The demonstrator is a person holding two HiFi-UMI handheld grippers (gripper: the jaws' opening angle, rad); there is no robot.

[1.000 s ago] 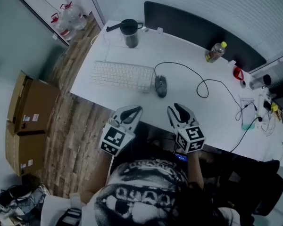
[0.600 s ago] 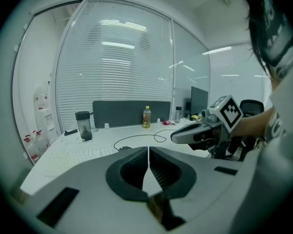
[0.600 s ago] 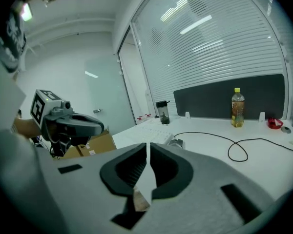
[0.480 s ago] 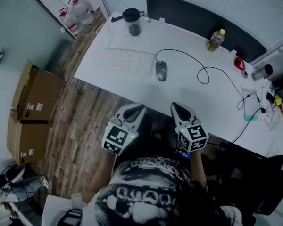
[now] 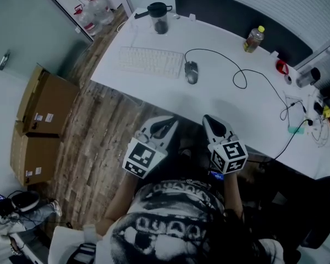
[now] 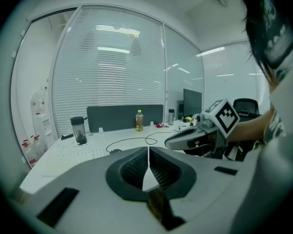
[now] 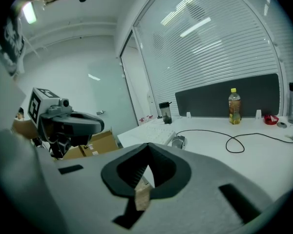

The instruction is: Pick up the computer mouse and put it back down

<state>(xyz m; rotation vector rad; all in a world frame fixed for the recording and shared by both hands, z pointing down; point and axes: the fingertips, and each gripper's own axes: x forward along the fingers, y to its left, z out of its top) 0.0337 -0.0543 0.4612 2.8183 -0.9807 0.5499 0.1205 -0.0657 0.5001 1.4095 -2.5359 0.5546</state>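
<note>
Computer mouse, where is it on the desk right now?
In the head view the computer mouse lies on the white desk, just right of the keyboard and untouched by either gripper.

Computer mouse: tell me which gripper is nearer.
Right, narrowly. The right gripper is off the desk, nearly in line with the computer mouse; the left gripper is farther left, also off the desk.
</note>
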